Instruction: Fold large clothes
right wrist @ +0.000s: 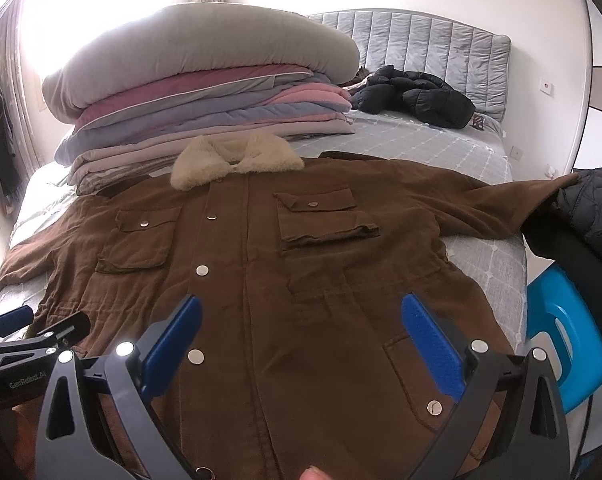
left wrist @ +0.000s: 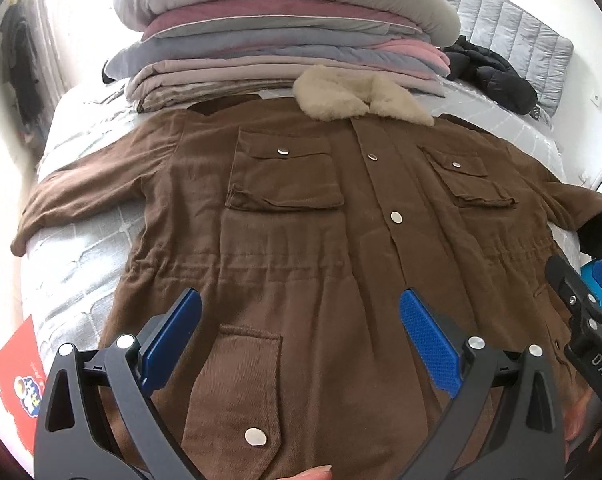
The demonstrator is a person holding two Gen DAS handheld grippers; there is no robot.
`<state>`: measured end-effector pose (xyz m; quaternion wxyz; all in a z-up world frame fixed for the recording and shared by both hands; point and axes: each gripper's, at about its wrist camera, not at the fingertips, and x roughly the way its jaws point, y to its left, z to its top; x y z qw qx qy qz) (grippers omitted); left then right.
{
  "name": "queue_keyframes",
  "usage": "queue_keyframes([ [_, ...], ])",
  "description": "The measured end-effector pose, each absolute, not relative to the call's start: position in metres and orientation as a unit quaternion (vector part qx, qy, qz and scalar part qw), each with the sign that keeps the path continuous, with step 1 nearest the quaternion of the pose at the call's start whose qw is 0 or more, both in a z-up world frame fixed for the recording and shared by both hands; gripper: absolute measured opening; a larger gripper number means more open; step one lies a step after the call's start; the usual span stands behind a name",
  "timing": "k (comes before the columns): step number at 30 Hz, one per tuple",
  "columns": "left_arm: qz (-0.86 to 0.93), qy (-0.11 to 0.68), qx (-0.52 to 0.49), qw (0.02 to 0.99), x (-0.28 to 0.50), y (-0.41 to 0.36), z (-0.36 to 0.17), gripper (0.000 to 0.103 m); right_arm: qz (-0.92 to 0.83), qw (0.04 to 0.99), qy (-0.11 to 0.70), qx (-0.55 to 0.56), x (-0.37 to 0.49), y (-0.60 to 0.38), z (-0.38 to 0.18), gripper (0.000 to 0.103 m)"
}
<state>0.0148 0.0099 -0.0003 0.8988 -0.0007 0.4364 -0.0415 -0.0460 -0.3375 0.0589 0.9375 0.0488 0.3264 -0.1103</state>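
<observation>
On the bed [right wrist: 481, 168], brown coat [left wrist: 293, 240] lies flat, buttoned, sleeves spread.

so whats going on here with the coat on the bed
A person holds a gripper in each hand over a brown coat laid flat, front up, sleeves spread, on a grey bed. The left gripper and right gripper both hover above its lower half, jaws wide open, holding nothing. No fold has been made yet. A stack of folded bedding sits just behind the fleece collar.
</observation>
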Motion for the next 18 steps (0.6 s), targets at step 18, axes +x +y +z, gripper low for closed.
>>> queue_keyframes([
  [18, -0.034, 0.439, 0.008, 0.898, 0.0142, 0.0079, -0.003, 0.096, -0.11, 0.937, 0.328, 0.048, -0.0461, -0.3366, 0.0584, 0.096],
])
